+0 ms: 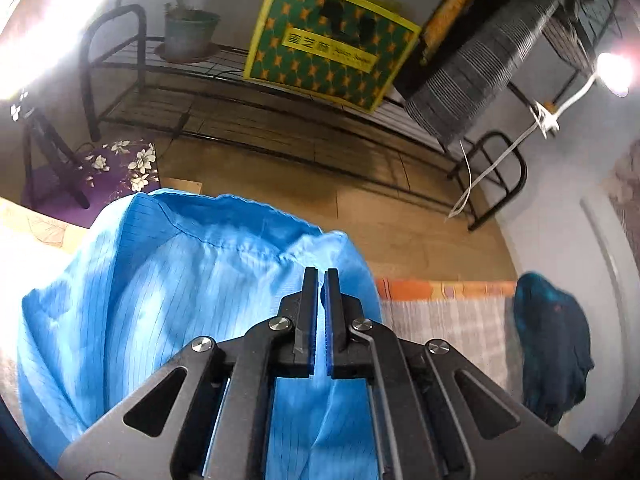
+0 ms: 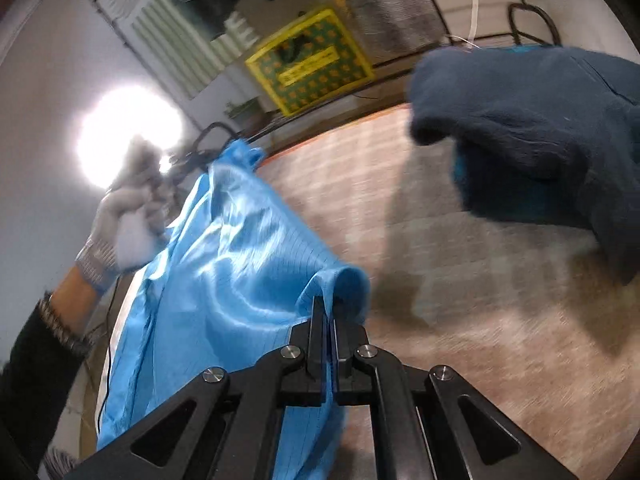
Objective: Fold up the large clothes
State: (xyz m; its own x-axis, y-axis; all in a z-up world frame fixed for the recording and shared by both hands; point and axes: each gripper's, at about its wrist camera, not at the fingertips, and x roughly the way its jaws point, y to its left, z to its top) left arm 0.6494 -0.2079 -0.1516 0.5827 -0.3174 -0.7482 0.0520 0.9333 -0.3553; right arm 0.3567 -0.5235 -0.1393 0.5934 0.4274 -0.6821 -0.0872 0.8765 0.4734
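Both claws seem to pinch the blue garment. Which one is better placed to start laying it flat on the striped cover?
Probably the right gripper: it pinches the blue garment directly over bare striped cover. The left gripper holds it out past the cover's edge.

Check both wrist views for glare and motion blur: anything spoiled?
Left wrist: window glare washes out the upper left; blue garment slightly smeared. Right wrist: lamp flare whites out the gloved hand; mat streaked by motion.

Dim room. Glare blooms upper left and at the right edge of the left wrist view, mid-left in the right wrist view. Motion blur smears both; fisheye edges darken and bend.
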